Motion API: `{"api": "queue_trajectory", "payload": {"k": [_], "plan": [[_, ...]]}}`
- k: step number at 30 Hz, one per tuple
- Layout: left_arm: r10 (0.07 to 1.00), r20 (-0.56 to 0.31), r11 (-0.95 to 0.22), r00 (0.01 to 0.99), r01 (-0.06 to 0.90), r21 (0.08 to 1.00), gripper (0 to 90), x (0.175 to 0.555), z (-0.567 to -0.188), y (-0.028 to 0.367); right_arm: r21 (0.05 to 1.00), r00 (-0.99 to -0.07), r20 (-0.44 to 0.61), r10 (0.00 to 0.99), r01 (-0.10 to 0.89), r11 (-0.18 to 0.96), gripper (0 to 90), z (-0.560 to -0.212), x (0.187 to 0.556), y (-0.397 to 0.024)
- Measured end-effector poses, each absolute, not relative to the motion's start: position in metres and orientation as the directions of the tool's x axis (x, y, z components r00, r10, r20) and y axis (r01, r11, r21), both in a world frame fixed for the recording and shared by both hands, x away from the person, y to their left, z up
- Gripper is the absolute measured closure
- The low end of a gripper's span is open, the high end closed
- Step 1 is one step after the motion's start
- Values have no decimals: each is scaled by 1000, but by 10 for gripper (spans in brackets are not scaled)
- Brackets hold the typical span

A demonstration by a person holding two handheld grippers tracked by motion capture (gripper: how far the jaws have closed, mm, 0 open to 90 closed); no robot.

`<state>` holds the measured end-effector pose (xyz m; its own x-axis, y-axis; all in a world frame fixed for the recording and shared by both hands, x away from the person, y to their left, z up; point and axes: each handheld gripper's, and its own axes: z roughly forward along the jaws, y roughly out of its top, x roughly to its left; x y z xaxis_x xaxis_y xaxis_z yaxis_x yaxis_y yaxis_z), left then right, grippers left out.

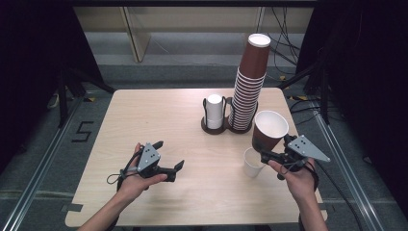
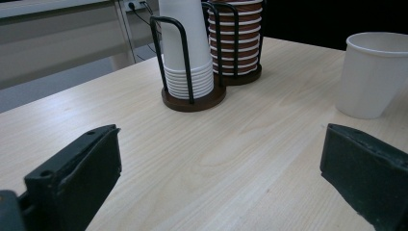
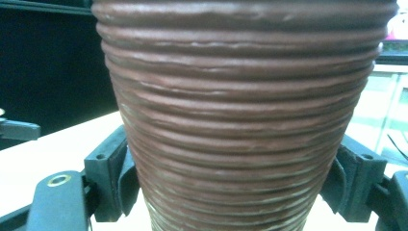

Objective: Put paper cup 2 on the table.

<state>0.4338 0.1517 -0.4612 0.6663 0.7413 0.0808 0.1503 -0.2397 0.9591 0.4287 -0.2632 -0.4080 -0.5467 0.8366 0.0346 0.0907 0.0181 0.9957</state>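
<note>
across the table (image 1: pixel 144 120), light wood, big and mostly bare. at about 1 o'clock from table centre sits the brown cup stack (image 1: pixel 249 86), tall, leaning a bit, in a black wire holder. just beside it at its 9 o'clock, the white cup stack (image 1: pixel 214 111), short, in a twin holder, touching or nearly touching the brown one's base. at 4 o'clock from centre, the brown cup (image 1: pixel 268 131), ribbed, mouth up and tilted toward the camera, lifted off the table. right gripper (image 1: pixel 274 155) has it clamped low on the body, jaws partway closed with pads pressed on both sides, clear in the right gripper view (image 3: pixel 240 120). just below and at its 8 o'clock, the single white cup (image 1: pixel 251 162) stands upright on the table, apart from the stacks. left gripper (image 1: pixel 168 155) at 7 o'clock, jaws wide apart, nothing between them, resting low by the table.

progress guess: one white cup is out, one brown cup is off the stack and in hand. left to do, likely: set the brown cup down or nest it with the white one, then let go.
</note>
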Motion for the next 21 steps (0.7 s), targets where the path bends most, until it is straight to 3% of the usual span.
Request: {"api": "queue_trajectory", "payload": {"k": [7, 21], "plan": [[741, 82, -246, 667, 156, 957, 2, 433, -465, 152, 995, -482, 18, 876, 92, 30, 204, -419, 436, -278], [746, 74, -244, 662, 168, 955, 2, 433, -470, 152, 969, -380, 96, 920, 248, 1, 198, -451, 439, -305]]}}
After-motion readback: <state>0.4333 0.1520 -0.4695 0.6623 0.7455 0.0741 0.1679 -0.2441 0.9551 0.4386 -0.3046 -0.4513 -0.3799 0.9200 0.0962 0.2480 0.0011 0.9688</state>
